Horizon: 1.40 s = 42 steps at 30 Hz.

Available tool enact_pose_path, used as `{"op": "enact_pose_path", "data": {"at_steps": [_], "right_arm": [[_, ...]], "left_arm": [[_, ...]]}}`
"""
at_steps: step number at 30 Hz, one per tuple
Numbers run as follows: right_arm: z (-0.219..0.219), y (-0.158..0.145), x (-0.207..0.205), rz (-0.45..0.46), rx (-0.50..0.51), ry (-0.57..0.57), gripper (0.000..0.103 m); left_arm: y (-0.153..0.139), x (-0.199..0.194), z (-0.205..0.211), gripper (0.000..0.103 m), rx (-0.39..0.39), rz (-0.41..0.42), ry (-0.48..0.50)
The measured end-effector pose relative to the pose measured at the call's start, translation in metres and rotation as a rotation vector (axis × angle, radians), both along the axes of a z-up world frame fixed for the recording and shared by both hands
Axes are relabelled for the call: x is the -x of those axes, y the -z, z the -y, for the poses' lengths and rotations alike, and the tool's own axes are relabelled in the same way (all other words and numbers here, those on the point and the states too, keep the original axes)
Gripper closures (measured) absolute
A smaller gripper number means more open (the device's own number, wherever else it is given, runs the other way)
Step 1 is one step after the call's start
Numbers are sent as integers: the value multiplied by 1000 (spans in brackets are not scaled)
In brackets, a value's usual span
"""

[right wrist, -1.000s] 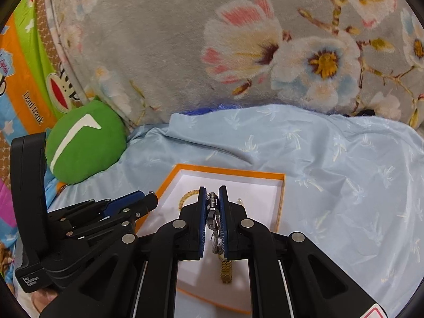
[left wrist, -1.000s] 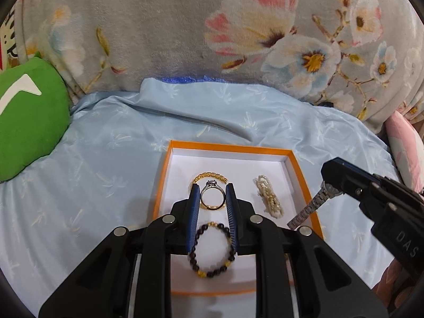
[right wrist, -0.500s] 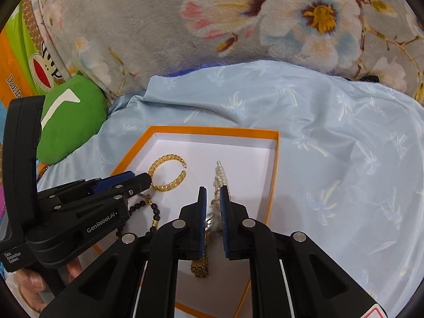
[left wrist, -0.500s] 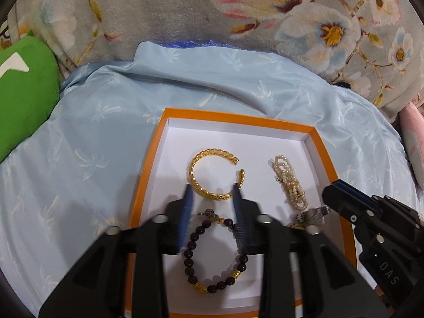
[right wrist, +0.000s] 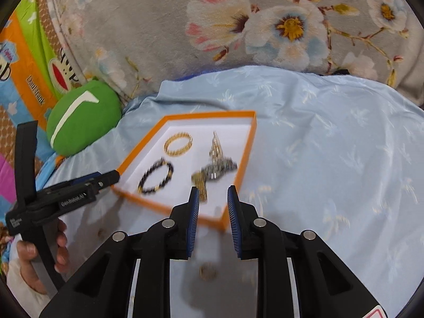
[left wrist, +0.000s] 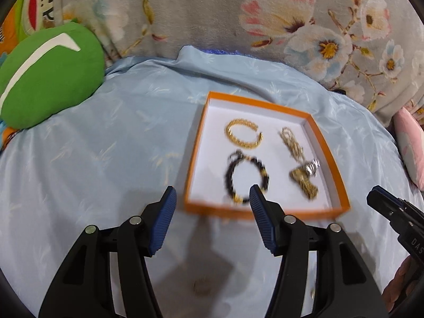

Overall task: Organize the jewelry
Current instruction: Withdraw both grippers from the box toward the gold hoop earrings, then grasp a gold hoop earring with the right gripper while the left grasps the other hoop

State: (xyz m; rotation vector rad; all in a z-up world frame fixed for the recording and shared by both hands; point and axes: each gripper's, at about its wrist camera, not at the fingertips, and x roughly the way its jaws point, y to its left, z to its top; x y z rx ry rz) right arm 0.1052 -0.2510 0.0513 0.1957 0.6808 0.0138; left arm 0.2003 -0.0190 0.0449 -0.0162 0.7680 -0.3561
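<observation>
Both the left tongs and right tongs gape empty near the orange tray, which holds four pieces. A ring lies loose on the bed's slippery sheet; a clumsy pinch could bury it in folds.

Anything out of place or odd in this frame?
Yes: a small gold ring lies on the blue sheet outside the orange tray, nearer the cameras, while the bracelets and watch sit inside it.

A light blue satin sheet covers the bed; a green cushion rests on its far left edge. Behind the sheet stands a grey floral blanket; a pink pillow lies at its right.
</observation>
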Motion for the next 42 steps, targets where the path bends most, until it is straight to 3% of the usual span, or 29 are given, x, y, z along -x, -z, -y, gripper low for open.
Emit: {"op": "enact_pose_path", "data": {"at_steps": [9,18,23,28,42], "right_arm": [[-27,28,67,-66,40,-4,78],[-51,39,90,-98,5,-37,78],[-43,41,86,-107,-25,9,78],[-30,40,63,-118,-29,67,78],[-32,49,11,-182,29,106,80]], "left_arm": [[12,80,-32,48,-3,2,-23],[25,123,-28,48,33,-32,22],[33,129,-26,48,6,-45,16],[34,122,-38,48,46,-63,-32],[35,111,-45,48,55,-75,-62]]}}
